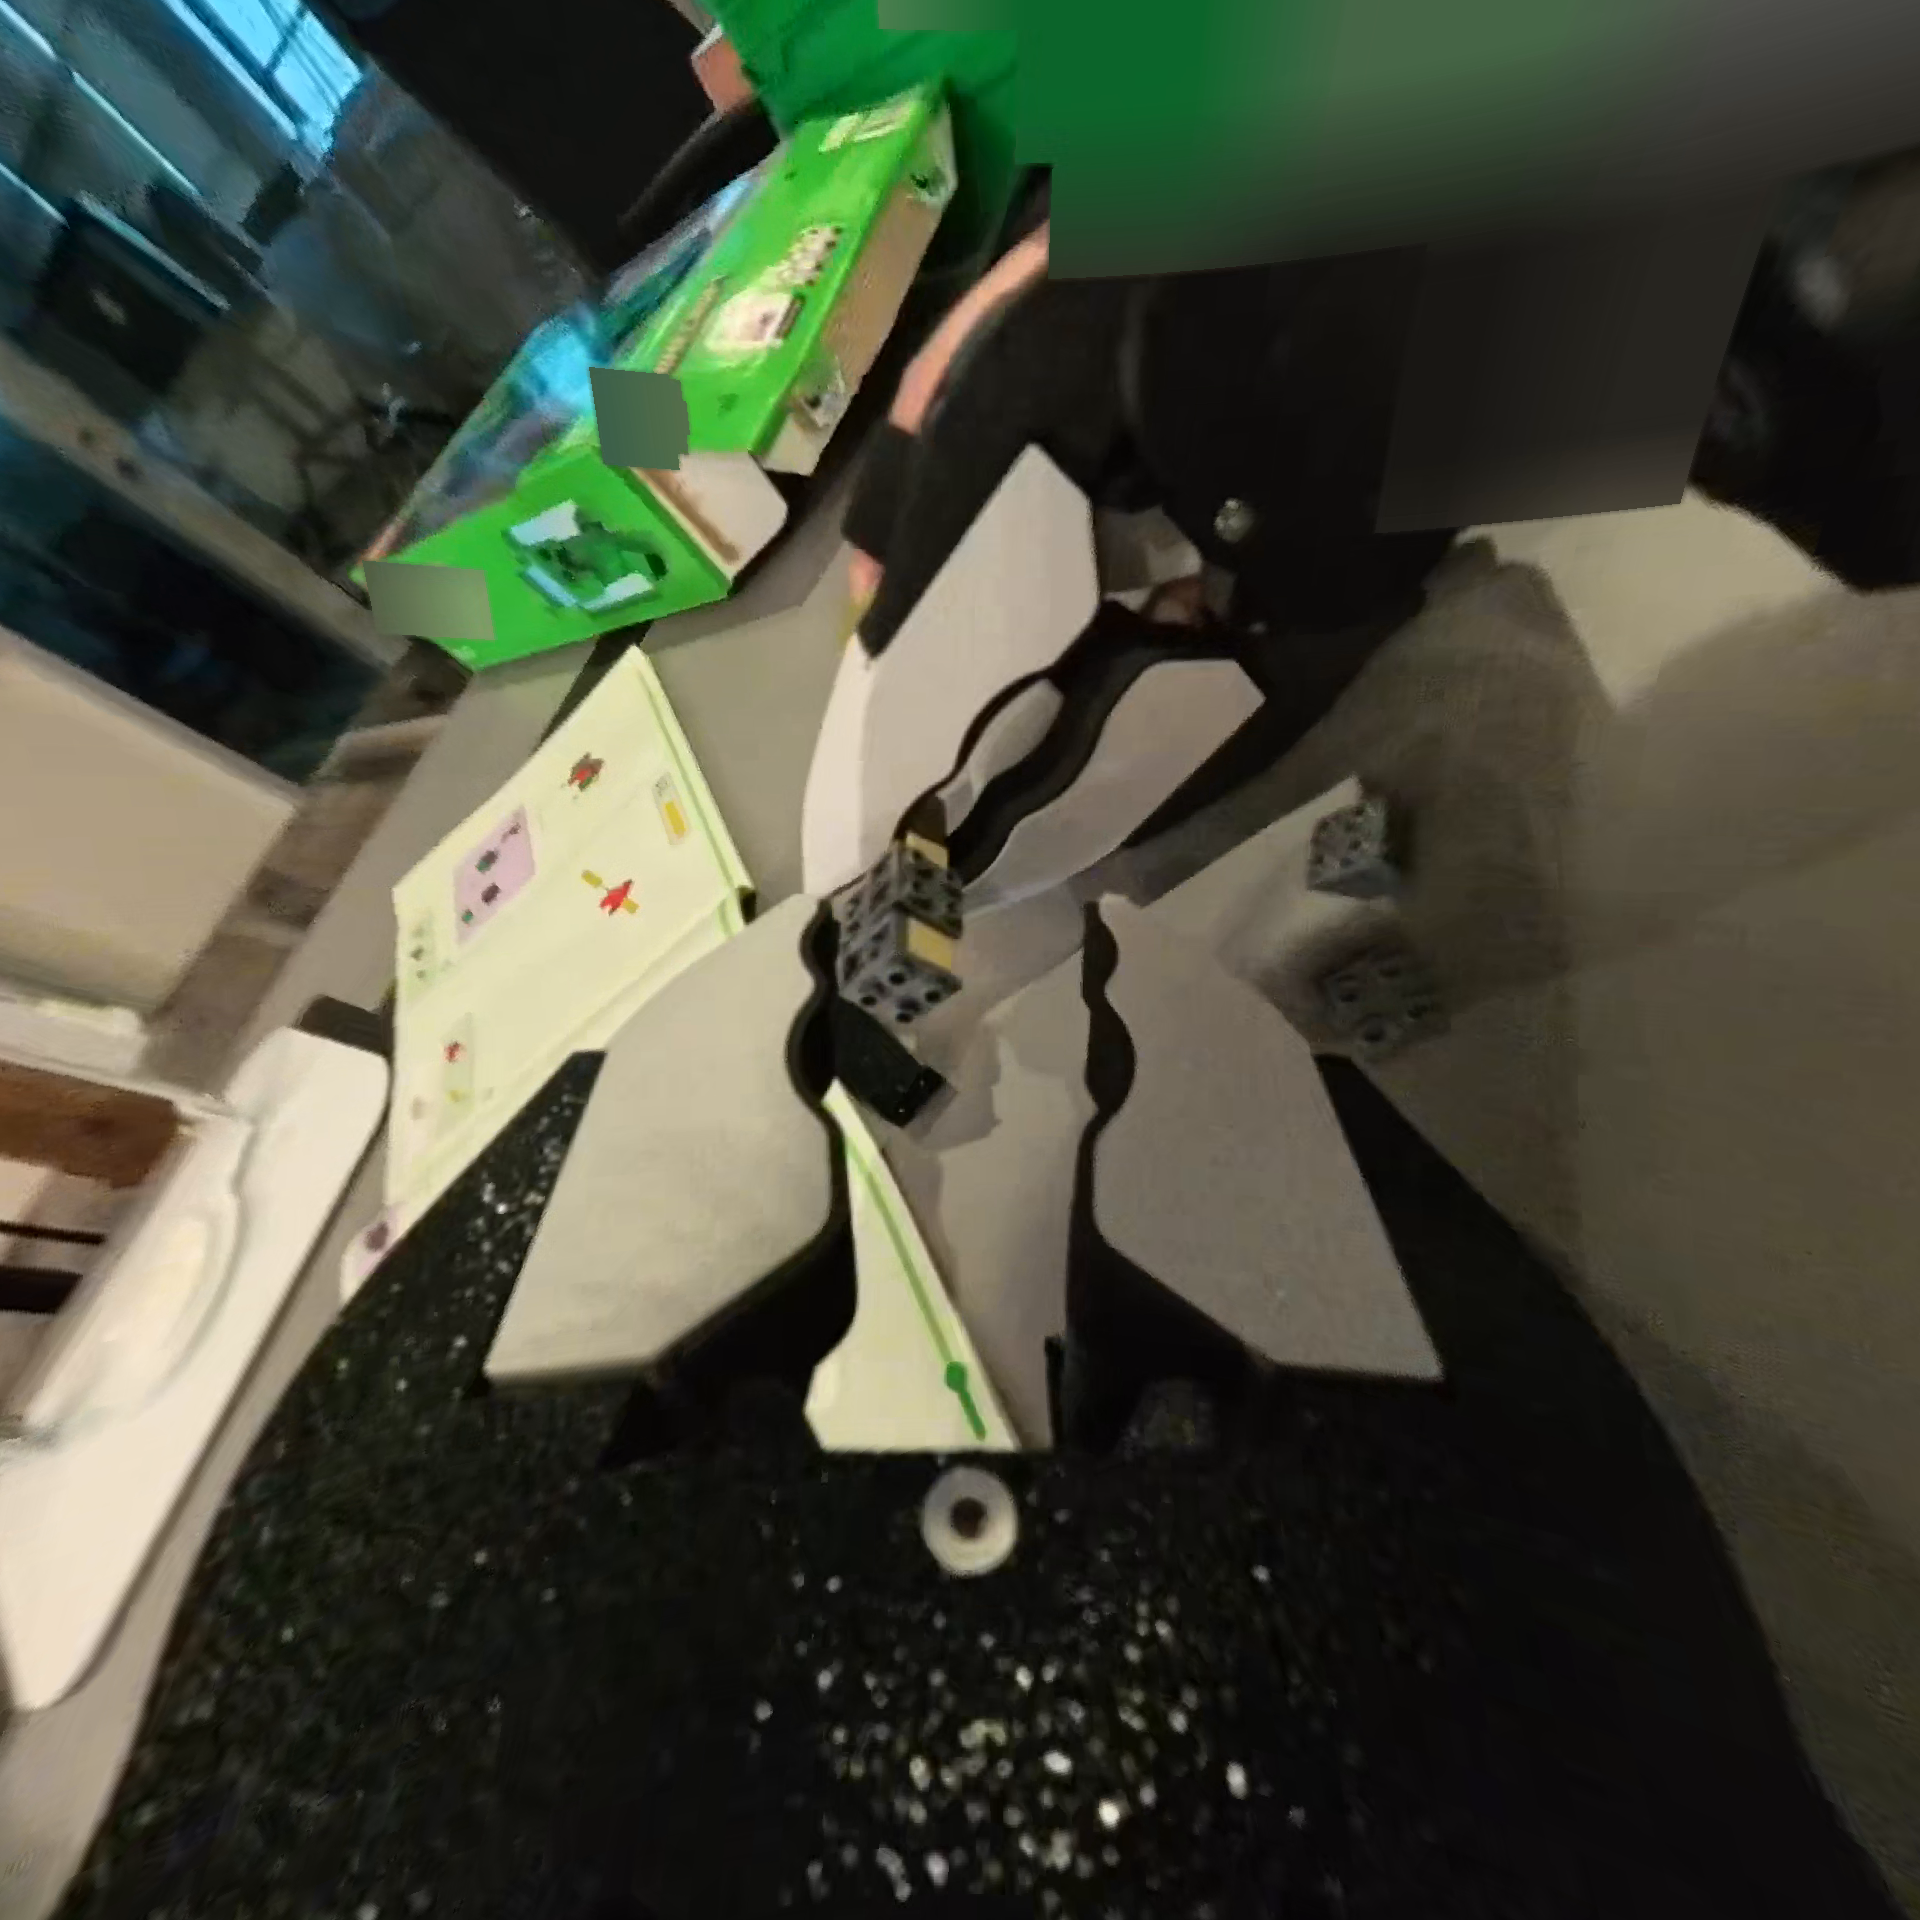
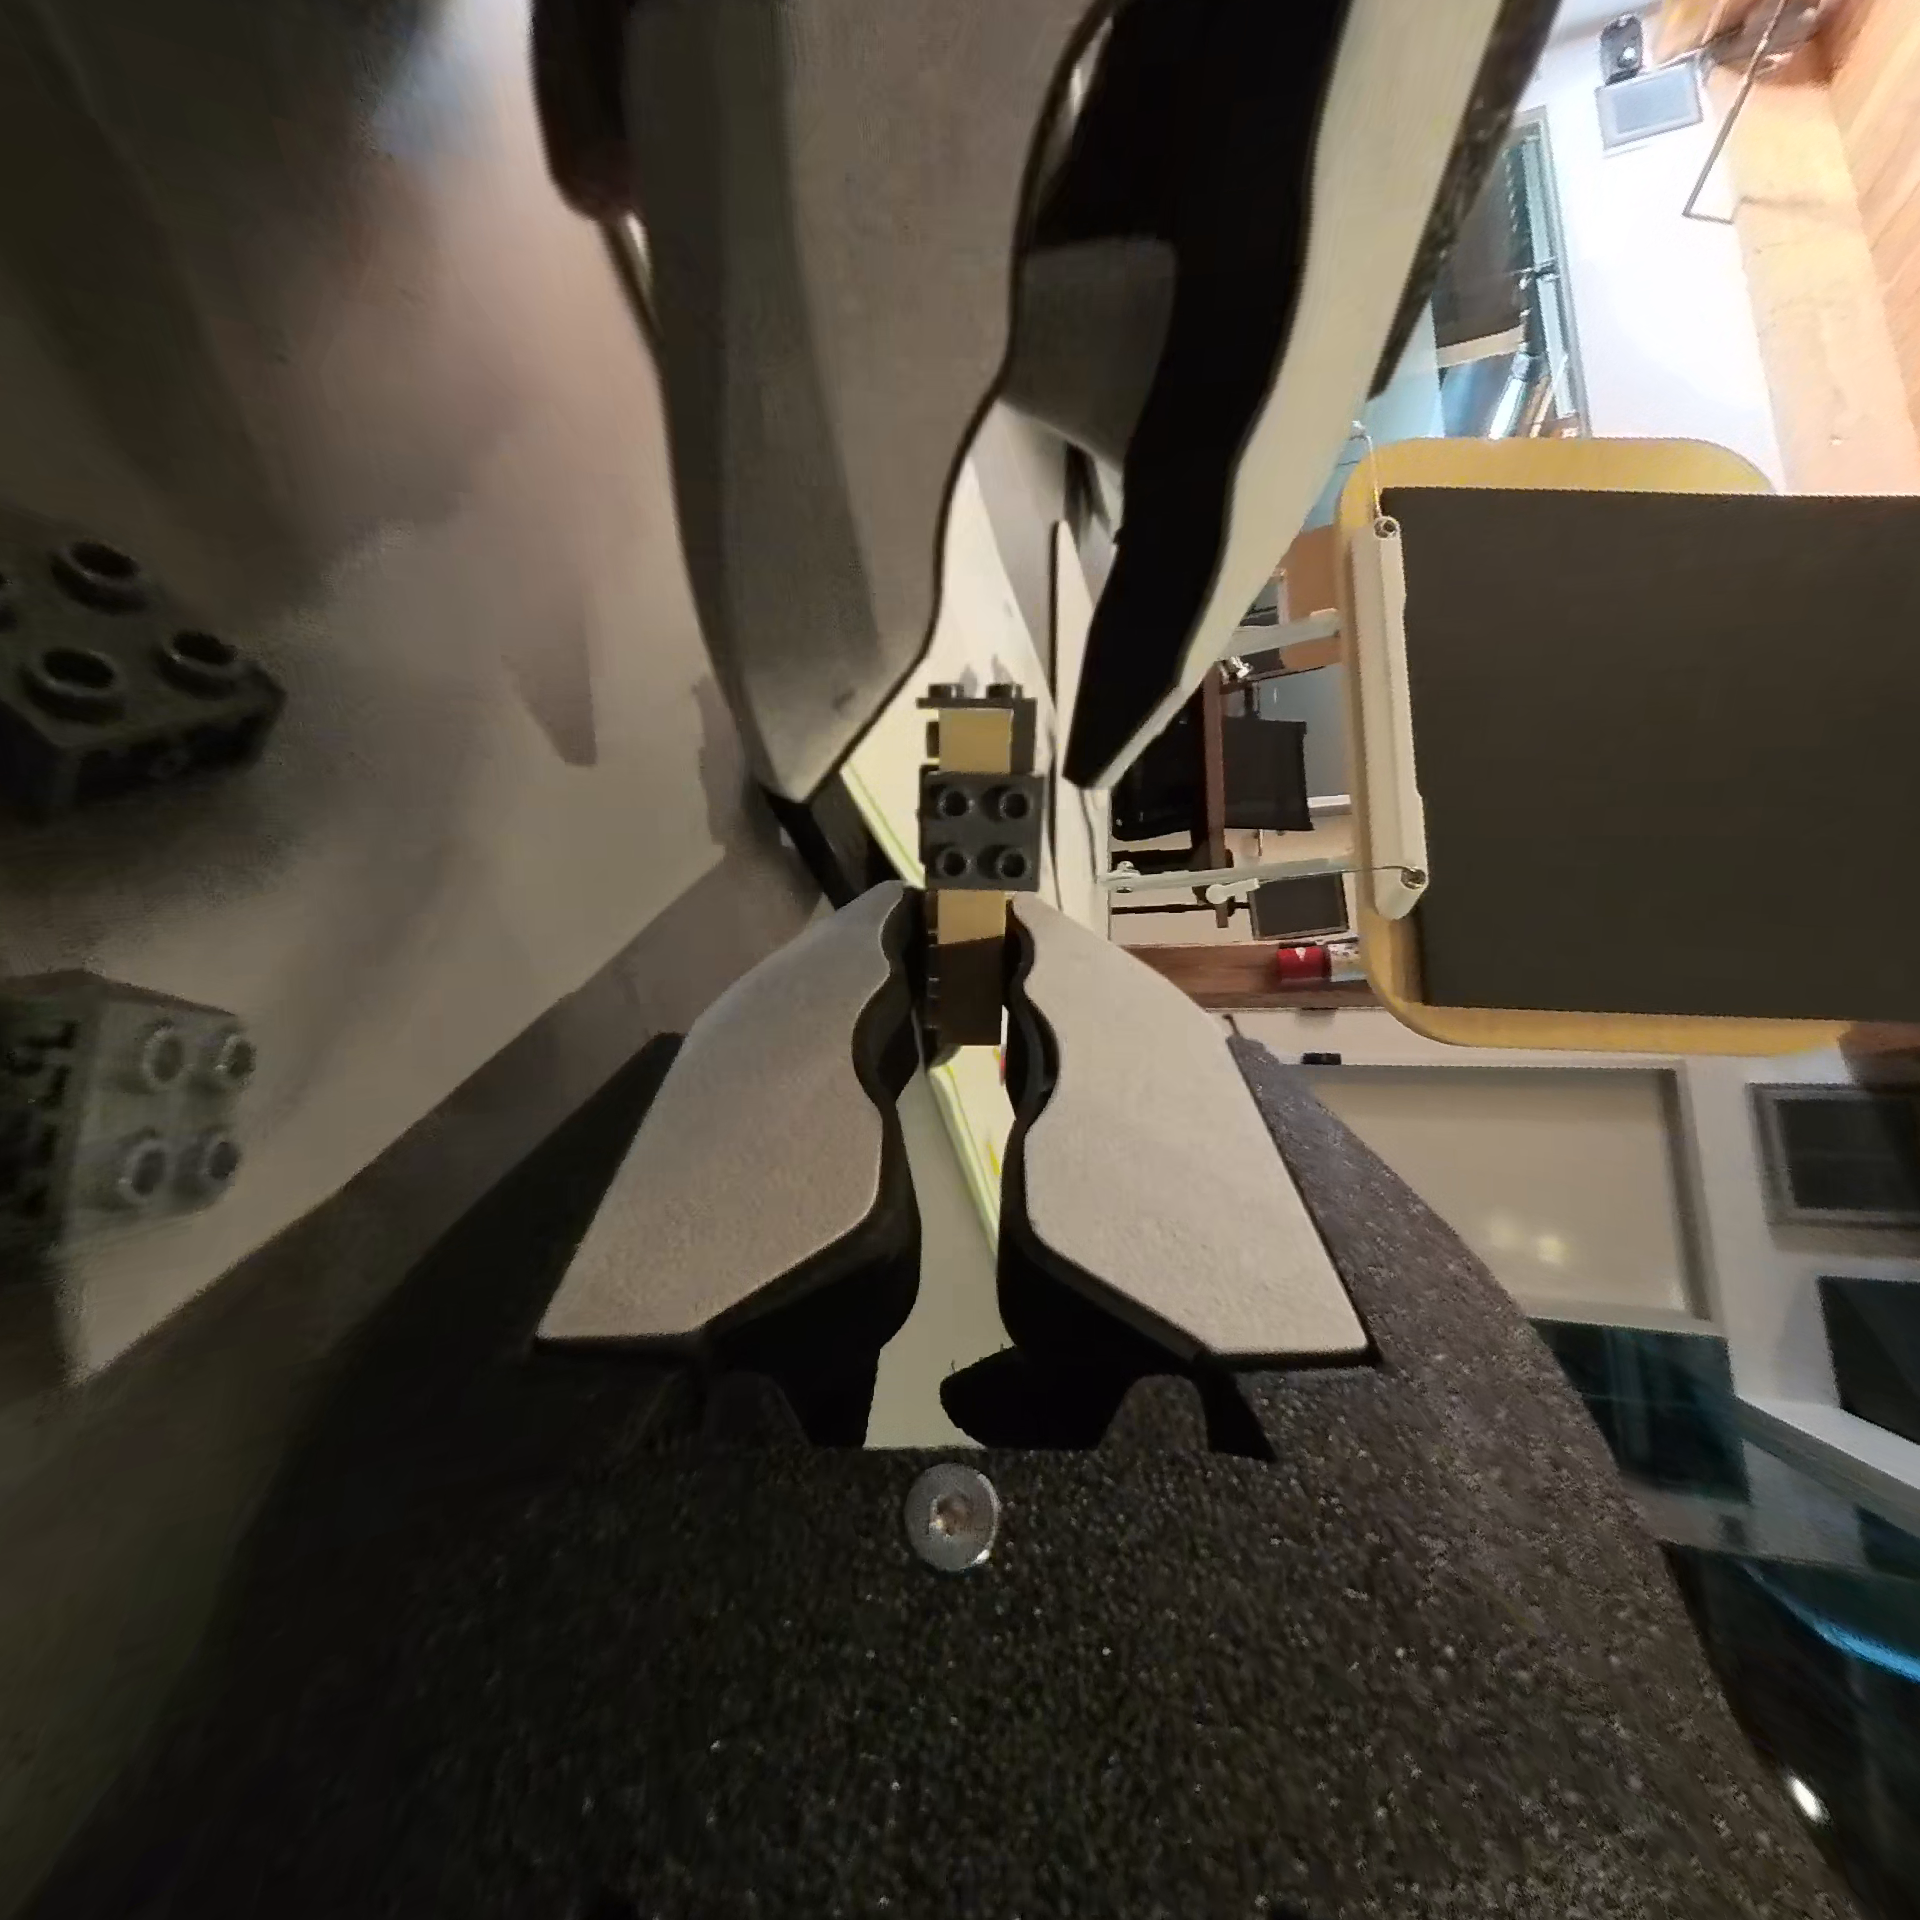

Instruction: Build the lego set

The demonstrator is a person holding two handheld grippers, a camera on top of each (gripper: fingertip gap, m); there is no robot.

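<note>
Right tongs pinched narrowly on tan-and-grey brick assembly; left tongs spread wide, holding nothing.

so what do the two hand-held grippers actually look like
Both look alike. The left hand-held gripper has two broad, flat, pale grey fingers with wavy black-lined inner edges, on a speckled black body with a silver screw. The right hand-held gripper shows the same grey fingers, grainy black body and screw. No cables or markings are visible.
</note>
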